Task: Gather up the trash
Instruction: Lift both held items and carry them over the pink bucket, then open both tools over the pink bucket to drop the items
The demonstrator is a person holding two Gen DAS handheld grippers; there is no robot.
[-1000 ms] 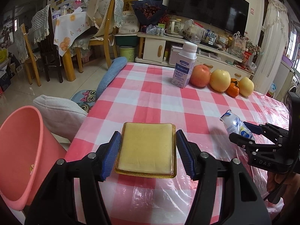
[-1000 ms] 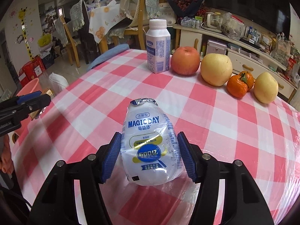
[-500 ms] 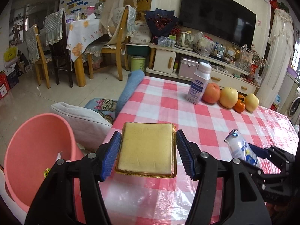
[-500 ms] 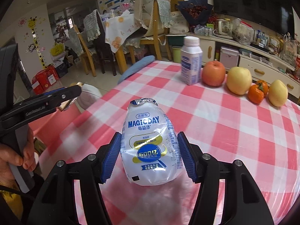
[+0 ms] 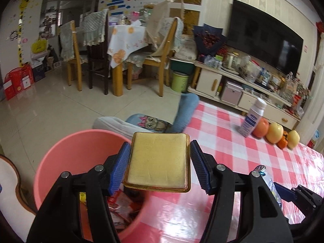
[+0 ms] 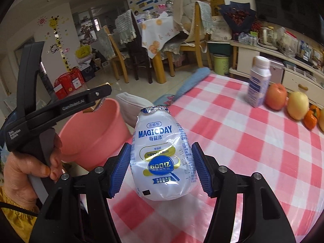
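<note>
the left gripper [image 5: 158,167] pinches a flat gold-rimmed tray wrapper [image 5: 157,160] by its two side edges, and the wrapper hangs over the near rim of the pink bin [image 5: 60,154], which sits below and to the left of the gripper, beside the bench [image 5: 232,141]. the right gripper [image 6: 161,169] is clamped on a crumpled white yogurt bottle [image 6: 161,158], which is above the bench edge with the bin ahead and to its left.

the wrapper looks only partly over the bin mouth; let go now, its right half could catch the rim or the bench edge and slide to the floor. it is thin and held only by its edges, so a tilt could make it flip out sideways.

the bottle is soft and tapered, and could squirt forward out of the pads. the two grippers are close together near the bin, so they may knock each other if both reach in at once.
</note>
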